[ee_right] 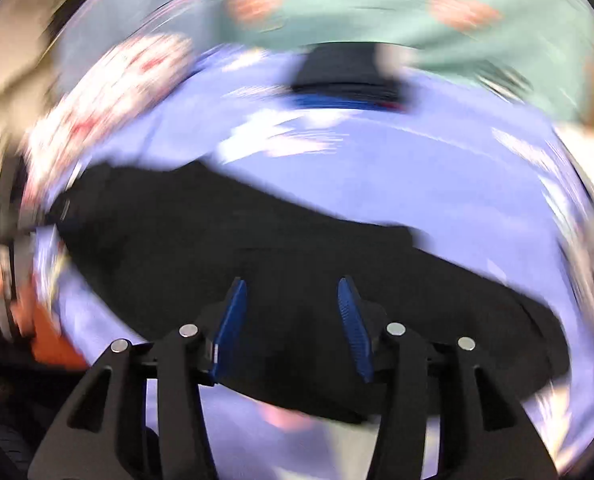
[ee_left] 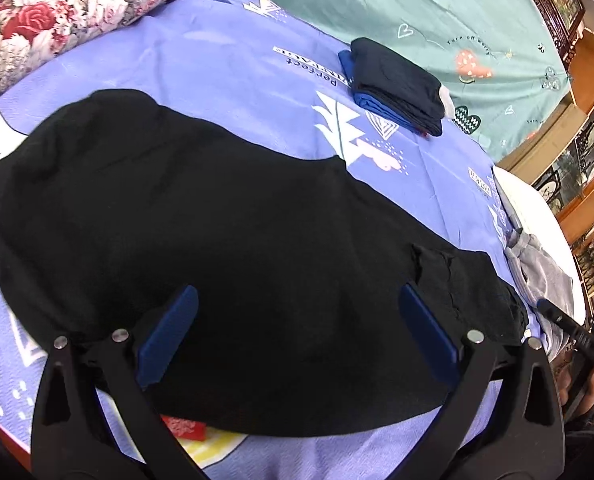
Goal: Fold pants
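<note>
Black pants (ee_left: 201, 240) lie spread on the lavender bedsheet (ee_left: 225, 64), long axis running left to right beneath both grippers. Left gripper (ee_left: 297, 336) hovers with fingers wide; right gripper (ee_right: 293, 328), blurred, shows fingers parted, nothing held.

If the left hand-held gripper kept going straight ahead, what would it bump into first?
Probably the black fabric pants spread on the purple printed bedsheet; the left hand-held gripper is open right over them, though depth is unclear.
</note>
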Motion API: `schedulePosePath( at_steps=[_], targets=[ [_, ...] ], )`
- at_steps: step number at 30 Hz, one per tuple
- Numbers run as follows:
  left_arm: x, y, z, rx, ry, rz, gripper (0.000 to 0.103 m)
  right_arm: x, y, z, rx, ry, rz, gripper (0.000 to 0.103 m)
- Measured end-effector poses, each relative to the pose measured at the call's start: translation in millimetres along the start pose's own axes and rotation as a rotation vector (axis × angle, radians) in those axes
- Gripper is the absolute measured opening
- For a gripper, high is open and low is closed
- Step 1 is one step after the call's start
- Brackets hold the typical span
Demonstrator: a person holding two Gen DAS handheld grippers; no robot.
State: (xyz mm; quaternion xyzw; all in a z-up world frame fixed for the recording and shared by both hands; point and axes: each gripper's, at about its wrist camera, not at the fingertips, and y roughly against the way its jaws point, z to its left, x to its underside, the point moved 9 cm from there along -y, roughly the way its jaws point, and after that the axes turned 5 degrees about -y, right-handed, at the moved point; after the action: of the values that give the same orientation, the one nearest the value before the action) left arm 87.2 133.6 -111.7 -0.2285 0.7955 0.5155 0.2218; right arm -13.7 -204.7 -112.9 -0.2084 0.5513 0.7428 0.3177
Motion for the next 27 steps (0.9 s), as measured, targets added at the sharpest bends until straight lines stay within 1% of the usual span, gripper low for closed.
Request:
schedulePosePath(
  at_steps=[2,3,4,5,7,10,15,17,19,20,24,26,27],
  targets=[
    [-2,-4,-5,0.006,-0.005,0.002,0.101,7,11,-64,0.003,-0.243,0.030,0.049],
    [-2,-5,-8,0.011,-0.009,0.002,0.101,16,14,-102,0.024,-0.383,0.053,0.049],
    [-3,-6,-11,0.017,-0.014,0.002,0.101,26,15,-132,0.018,-0.517,0.073,0.049],
    [-3,-7,-15,0.020,-0.020,0.003,0.101,37,14,-154,-0.007,-0.630,0.095,0.049],
    [-3,-9,-23,0.029,-0.035,0.008,0.101,48,7,-172,-0.031,-0.743,0.123,0.049],
    [-1,-10,-29,0.029,-0.052,0.015,0.101,52,-1,-176,-0.025,-0.773,0.130,0.048],
    [-3,-4,-22,0.020,-0.036,-0.002,0.101,48,5,-182,0.055,-0.789,0.154,0.048],
    [-4,-6,-20,0.018,-0.029,-0.001,0.101,48,12,-192,0.108,-0.785,0.145,0.048],
    [-4,-12,-22,0.019,-0.030,0.008,0.101,51,9,-206,0.091,-0.814,0.134,0.048],
    [-3,-14,-24,0.023,-0.033,0.014,0.101,48,6,-208,0.096,-0.809,0.122,0.048],
    [-3,-14,-33,0.028,-0.061,0.016,0.101,40,-6,-208,0.088,-0.789,0.086,0.048],
    [-5,-11,-31,0.020,-0.062,0.008,0.101,41,-11,-206,0.076,-0.775,0.080,0.039],
    [-6,-9,-27,0.016,-0.053,0.003,0.101,42,-11,-205,0.058,-0.778,0.079,0.026]
  ],
)
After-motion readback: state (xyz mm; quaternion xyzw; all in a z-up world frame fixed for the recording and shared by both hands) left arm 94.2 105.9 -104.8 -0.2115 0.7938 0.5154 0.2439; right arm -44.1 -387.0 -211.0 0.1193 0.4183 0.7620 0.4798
